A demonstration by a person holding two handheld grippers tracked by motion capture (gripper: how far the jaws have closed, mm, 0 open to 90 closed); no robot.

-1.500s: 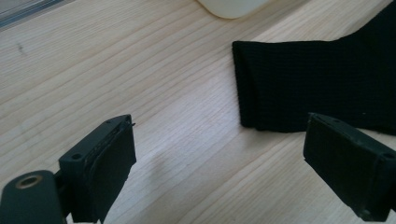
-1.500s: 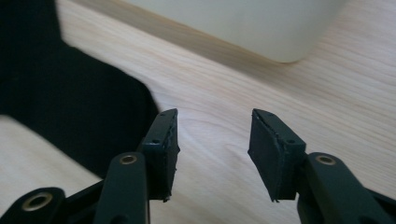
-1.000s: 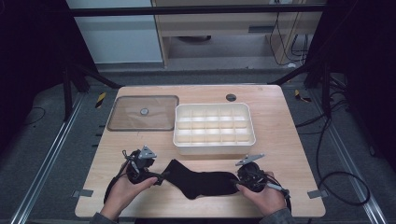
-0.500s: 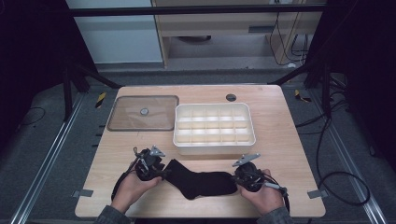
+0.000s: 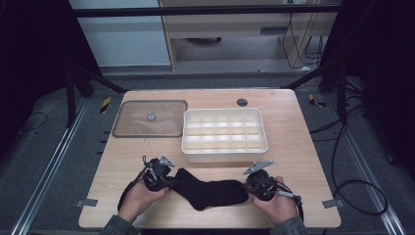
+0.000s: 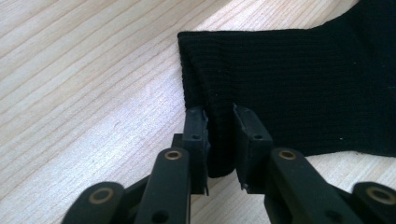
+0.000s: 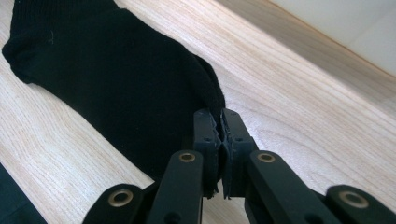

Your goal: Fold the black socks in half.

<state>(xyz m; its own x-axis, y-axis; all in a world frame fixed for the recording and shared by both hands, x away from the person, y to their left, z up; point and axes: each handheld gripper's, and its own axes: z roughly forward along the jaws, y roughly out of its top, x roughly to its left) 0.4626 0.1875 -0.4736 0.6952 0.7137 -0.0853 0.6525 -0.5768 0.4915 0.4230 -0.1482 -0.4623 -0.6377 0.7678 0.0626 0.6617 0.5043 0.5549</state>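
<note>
Since the earlier frames, both hands have drawn slightly nearer the table's near edge and the black knitted sock point(image 5: 211, 192) has been pulled flatter and longer between them. It lies stretched on the pale wooden table point(image 5: 303, 152) at about six o'clock, just near of the white plastic compartment tray point(image 5: 224, 135), which sits at the table's centre. The left gripper point(image 5: 169, 182) holds the sock's cuff end at roughly seven o'clock; in the left gripper view its jaws stand narrowly apart with a raised fold of the ribbed cuff point(image 6: 219, 135) pinched between them. The right gripper point(image 5: 247, 188) holds the opposite end at roughly five o'clock; in the right gripper view point(image 7: 219, 128) its jaws are nearly closed together, clamped on the thin edge of the fabric point(image 7: 116, 84), the sock spreading away toward eleven o'clock in that view. A clear brown-tinted flat lid point(image 5: 150, 118) with a small round knob rests at ten o'clock, just beside the tray and apart from it. A small dark round grommet point(image 5: 242, 102) sits at twelve o'clock near the far edge.
</note>
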